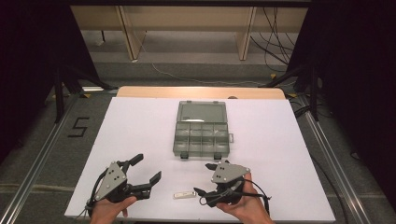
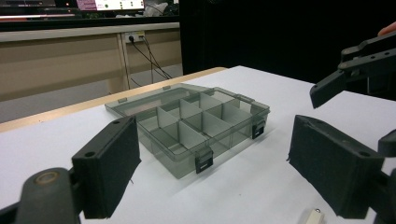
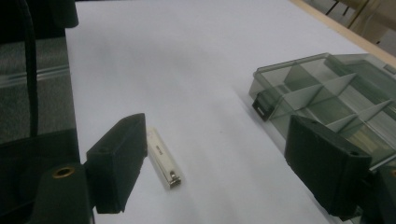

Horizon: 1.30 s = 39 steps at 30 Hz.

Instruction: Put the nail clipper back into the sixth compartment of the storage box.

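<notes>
A smoky clear compartment box [image 1: 201, 153] lies open at the table's middle, lid flat behind it, its cells looking empty. A small white nail clipper [image 1: 183, 195] lies near the front edge between my two grippers. My left gripper [image 1: 147, 168] is open at the front left, its jaws aimed toward the box [image 2: 180, 165]. My right gripper [image 1: 204, 178] is open at the front right, just right of the clipper. In the right gripper view the clipper [image 3: 161, 156] lies beside the left jaw, with the box [image 3: 275, 88] at the right. Both grippers [image 2: 224, 163] [image 3: 222, 170] hold nothing.
A white sheet [image 1: 140, 121] covers the table; a wooden edge [image 1: 201, 92] shows at the back. Dark curtains and stand legs flank both sides. Cables lie on the floor beyond. The right gripper's jaw [image 2: 355, 65] shows at the upper right of the left gripper view.
</notes>
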### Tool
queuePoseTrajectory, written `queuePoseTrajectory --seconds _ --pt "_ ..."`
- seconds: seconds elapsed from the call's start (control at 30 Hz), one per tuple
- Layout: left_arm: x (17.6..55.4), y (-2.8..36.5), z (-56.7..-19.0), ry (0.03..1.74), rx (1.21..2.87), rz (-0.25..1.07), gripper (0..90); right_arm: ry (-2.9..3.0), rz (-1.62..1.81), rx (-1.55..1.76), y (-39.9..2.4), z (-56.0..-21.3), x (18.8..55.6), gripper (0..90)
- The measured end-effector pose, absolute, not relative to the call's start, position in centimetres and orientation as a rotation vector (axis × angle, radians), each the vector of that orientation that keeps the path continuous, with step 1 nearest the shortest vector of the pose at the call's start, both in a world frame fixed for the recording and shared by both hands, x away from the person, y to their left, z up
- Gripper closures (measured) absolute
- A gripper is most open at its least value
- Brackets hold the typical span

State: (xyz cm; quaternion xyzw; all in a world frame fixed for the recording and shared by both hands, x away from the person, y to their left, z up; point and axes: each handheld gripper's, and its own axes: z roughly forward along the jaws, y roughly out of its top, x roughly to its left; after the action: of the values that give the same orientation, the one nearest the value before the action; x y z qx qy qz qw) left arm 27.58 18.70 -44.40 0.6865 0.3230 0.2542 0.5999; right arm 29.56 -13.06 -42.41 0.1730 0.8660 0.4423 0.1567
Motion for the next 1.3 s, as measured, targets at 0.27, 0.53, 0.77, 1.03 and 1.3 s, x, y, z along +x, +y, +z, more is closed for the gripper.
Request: queuePoseTrajectory --seconds 0.27,0.53,0.77,1.03,1.3 --pt "27.6 18.7 -44.4 0.743 1.586 0.589 15.9 2.634 1.139 0.410 -11.0 -42.8 30.3 25.5" --pt "27.5 18.7 -44.4 0.744 1.594 0.590 15.9 2.714 1.037 0.350 -9.3 -43.2 31.1 27.6" --pt "27.5 18.7 -44.4 0.747 1.590 0.590 15.9 2.809 0.926 0.254 -7.9 -43.4 31.6 33.2" --pt "27.5 18.7 -44.4 0.747 1.589 0.590 15.9 2.890 0.816 0.181 -6.6 -43.8 31.9 36.9" --pt "27.5 18.7 -44.4 0.748 1.586 0.586 15.9 2.946 0.709 0.149 -5.7 -44.8 32.2 45.7"
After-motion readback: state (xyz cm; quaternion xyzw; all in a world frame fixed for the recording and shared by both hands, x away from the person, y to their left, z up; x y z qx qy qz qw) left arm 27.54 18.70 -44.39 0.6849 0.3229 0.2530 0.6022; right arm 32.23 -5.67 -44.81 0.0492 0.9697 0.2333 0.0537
